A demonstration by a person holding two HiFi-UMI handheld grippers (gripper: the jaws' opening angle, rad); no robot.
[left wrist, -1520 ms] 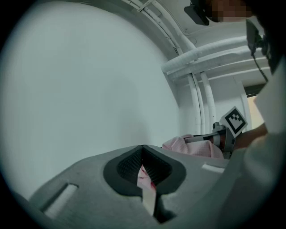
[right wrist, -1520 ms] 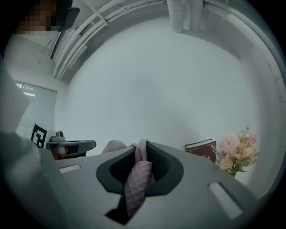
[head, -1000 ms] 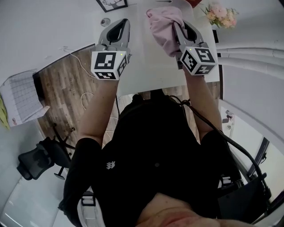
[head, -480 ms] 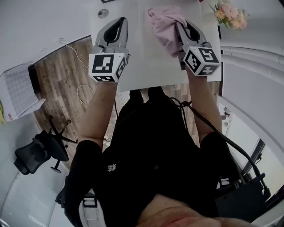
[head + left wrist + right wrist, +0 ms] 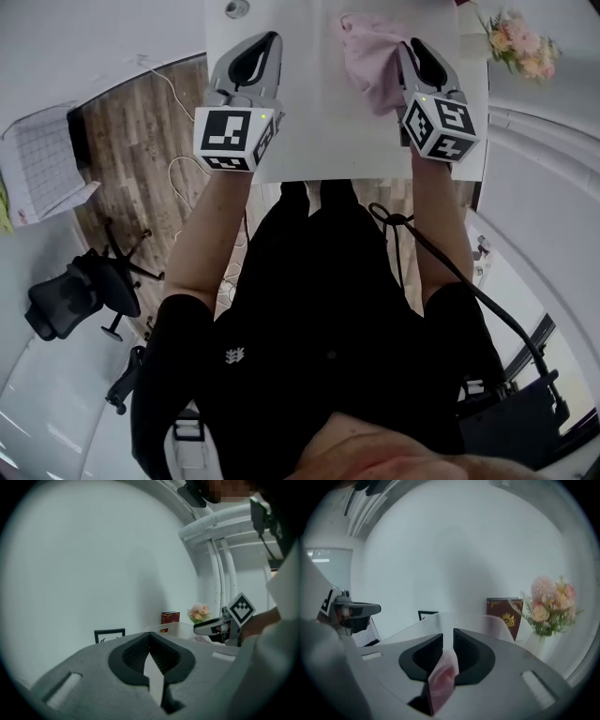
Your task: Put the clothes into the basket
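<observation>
My left tongs [image 5: 150,638] are closed and empty. My right tongs' [image 5: 448,638] jaws have just been easing apart, their ribbed black pads lightly pinching a soft fold of the crumpled pink garment [image 5: 367,66], which lies on the smooth white table [image 5: 309,122].

Garment [image 5: 367,66] over right half of table [image 5: 309,122]; flowers [image 5: 518,42] farther right.
</observation>
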